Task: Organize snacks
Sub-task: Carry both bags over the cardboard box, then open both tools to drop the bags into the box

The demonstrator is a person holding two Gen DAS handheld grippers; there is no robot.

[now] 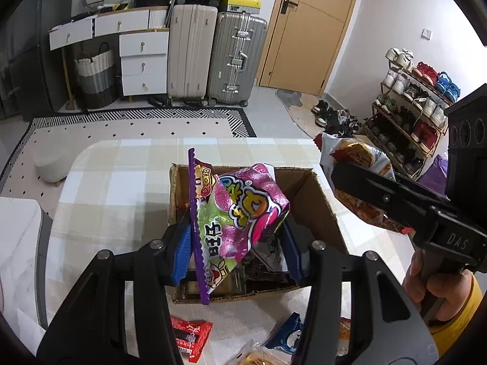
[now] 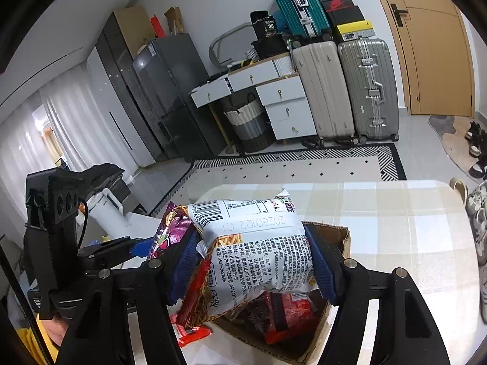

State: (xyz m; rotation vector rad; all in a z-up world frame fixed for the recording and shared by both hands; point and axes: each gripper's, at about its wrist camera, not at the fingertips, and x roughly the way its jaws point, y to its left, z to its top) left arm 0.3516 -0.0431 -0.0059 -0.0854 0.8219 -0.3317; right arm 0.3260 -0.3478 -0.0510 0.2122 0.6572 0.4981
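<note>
An open cardboard box [image 1: 316, 200] stands on the checked tablecloth, with several snack packs inside. My left gripper [image 1: 237, 249] is shut on a pink and green candy bag [image 1: 243, 210] and holds it over the box. My right gripper [image 2: 252, 261] is shut on a white noodle snack bag [image 2: 258, 252] and holds it above the box [image 2: 334, 237]. In the left wrist view the right gripper [image 1: 344, 173] with its bag [image 1: 359, 155] hangs at the box's right side. The candy bag [image 2: 170, 231] and left gripper [image 2: 134, 248] show left in the right wrist view.
A red snack pack [image 1: 190, 336], a blue pack [image 1: 286, 333] and an orange pack [image 1: 258, 359] lie on the table [image 1: 121, 182] in front of the box. A red pack [image 2: 284, 313] lies inside the box. Suitcases, drawers and a shoe rack stand beyond the table.
</note>
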